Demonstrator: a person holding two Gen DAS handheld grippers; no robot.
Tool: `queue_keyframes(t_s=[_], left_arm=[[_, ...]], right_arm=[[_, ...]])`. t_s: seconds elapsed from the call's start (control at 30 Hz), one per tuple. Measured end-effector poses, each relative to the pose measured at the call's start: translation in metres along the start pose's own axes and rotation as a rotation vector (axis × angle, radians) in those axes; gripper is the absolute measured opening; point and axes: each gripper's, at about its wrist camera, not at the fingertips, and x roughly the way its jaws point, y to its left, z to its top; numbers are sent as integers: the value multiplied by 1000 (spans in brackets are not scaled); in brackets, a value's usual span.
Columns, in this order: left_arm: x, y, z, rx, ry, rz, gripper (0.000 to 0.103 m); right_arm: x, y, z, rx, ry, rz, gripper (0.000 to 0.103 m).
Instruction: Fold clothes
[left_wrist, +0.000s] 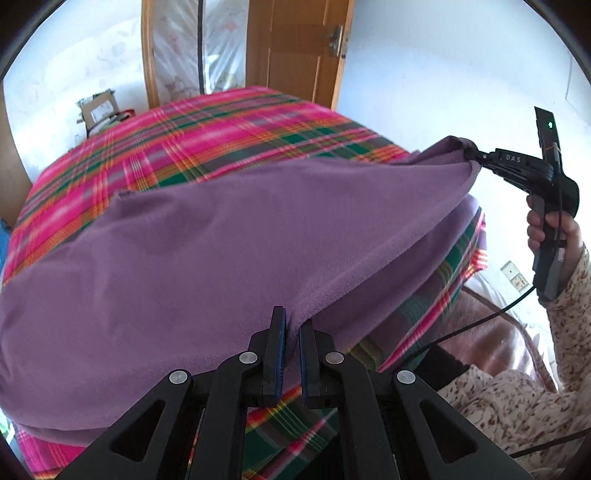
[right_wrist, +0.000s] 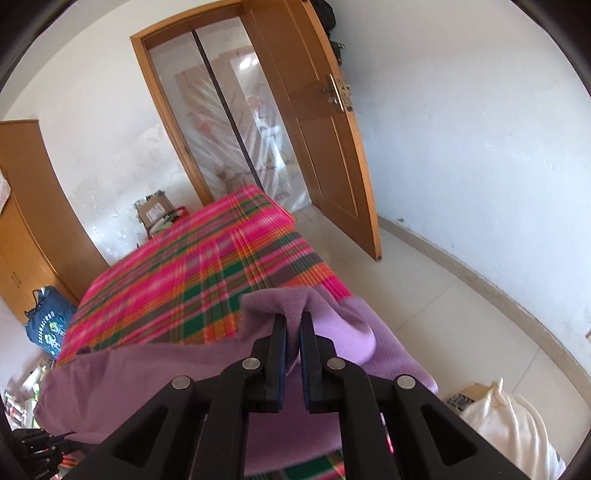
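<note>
Grippers hold purple cloth over bed

Left gripper (left_wrist: 291, 325) pinches the near edge of the purple fleece garment (left_wrist: 192, 236). Right gripper (right_wrist: 293, 325) pinches its other corner, lifted. Beyond lies the plaid bed cover (right_wrist: 207, 266), then the wooden door (right_wrist: 314, 140).

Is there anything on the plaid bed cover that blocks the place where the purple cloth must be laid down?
Nothing visible does. Both grippers, left gripper and right gripper, hold the purple cloth, and the plaid bed cover beyond it lies bare.
</note>
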Motion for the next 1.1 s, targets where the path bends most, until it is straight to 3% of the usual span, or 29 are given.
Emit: queue_keyframes(t_s=[0.2, 0.37, 0.43, 0.6, 0.7, 0.87, 0.93, 1.03, 1.1], left_arm=[[12, -4, -11, 21, 47, 1, 7], [12, 0, -11, -4, 51, -22, 10], [13, 0, -11, -8, 57, -35, 14], [12, -2, -12, -6, 53, -54, 20], [11, -2, -9, -14, 49, -67, 20], [8, -3, -3, -32, 19, -105, 20], [9, -3, 0, -46, 10, -117, 20], [11, -6, 0, -53, 15, -140, 20], [13, -9, 0, -45, 18, -136, 20]], right_arm=[[9, -20, -26, 29, 90, -32, 8], [12, -34, -43, 20, 150, -62, 20], [10, -36, -44, 4, 170, -77, 27], [-1, -34, -42, -65, 218, -124, 27], [-20, -25, -35, -144, 182, -171, 27], [-30, 0, -12, -227, 81, -132, 32], [-15, 12, -5, -257, 94, -95, 39], [20, 35, -3, -336, 156, -38, 40], [40, 49, -7, -389, 199, -44, 40]])
